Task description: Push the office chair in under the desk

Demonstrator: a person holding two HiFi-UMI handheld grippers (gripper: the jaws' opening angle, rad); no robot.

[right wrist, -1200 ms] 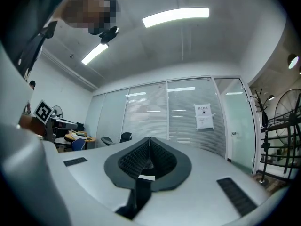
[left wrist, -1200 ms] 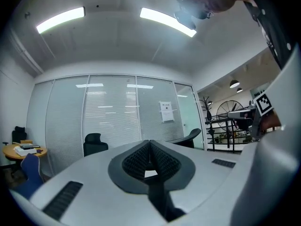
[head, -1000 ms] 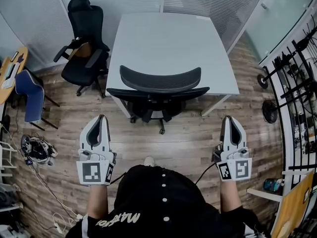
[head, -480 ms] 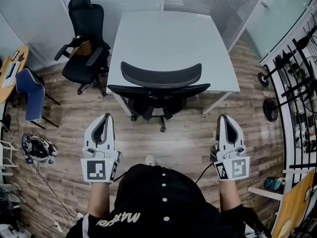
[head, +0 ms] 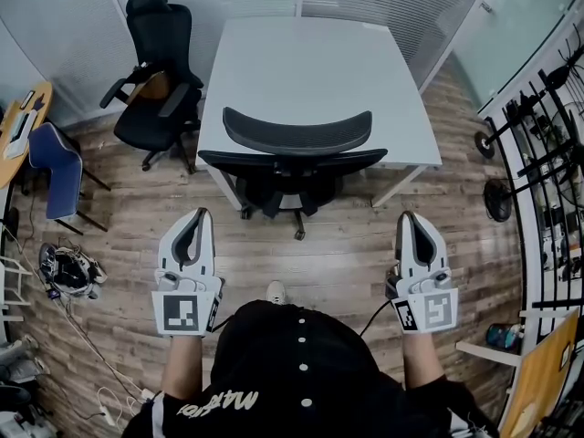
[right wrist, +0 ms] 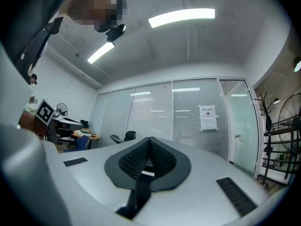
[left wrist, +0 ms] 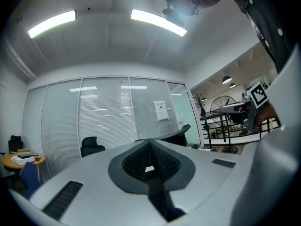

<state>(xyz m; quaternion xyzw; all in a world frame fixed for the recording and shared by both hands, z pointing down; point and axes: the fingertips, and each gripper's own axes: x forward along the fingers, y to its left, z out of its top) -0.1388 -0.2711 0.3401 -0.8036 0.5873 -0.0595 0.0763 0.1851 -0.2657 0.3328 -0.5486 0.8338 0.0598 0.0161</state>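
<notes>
The office chair (head: 297, 144), in the head view, stands at the near edge of the desk (head: 310, 62), seat seemingly tucked under already, and should roll easily if pushed at its stiff backrest, while their own views show the left gripper (head: 197, 215) and right gripper (head: 408, 217) closed tight, empty.

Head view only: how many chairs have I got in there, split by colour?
Black office chairs: 2
Blue chair: 1
Total: 3
</notes>
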